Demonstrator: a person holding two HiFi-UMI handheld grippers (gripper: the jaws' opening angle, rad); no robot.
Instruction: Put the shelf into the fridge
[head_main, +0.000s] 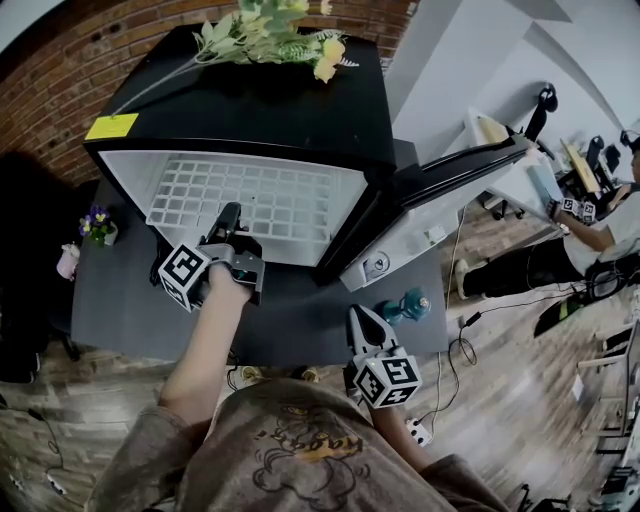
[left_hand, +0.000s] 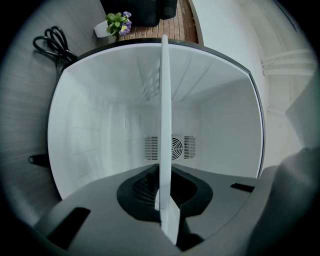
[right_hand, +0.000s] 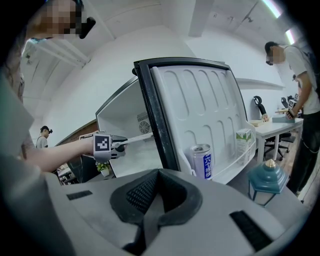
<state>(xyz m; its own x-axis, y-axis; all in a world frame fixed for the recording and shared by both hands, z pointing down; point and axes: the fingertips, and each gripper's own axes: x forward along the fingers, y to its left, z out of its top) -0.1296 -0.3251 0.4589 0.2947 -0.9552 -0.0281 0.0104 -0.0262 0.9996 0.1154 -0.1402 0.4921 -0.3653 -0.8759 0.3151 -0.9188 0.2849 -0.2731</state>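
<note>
The white wire shelf lies level, most of it inside the open black fridge. My left gripper is shut on the shelf's front edge. In the left gripper view the shelf runs edge-on between the jaws of the left gripper towards the fan vent in the back wall. My right gripper hangs lower, near the table's front edge, shut and empty. The right gripper looks at the open door, and the left gripper with the shelf shows beyond it.
The fridge door swings out to the right, carrying a can and a carton. A teal lantern stands on the dark table. Flowers lie on the fridge top; a small potted plant sits left. People work at desks far right.
</note>
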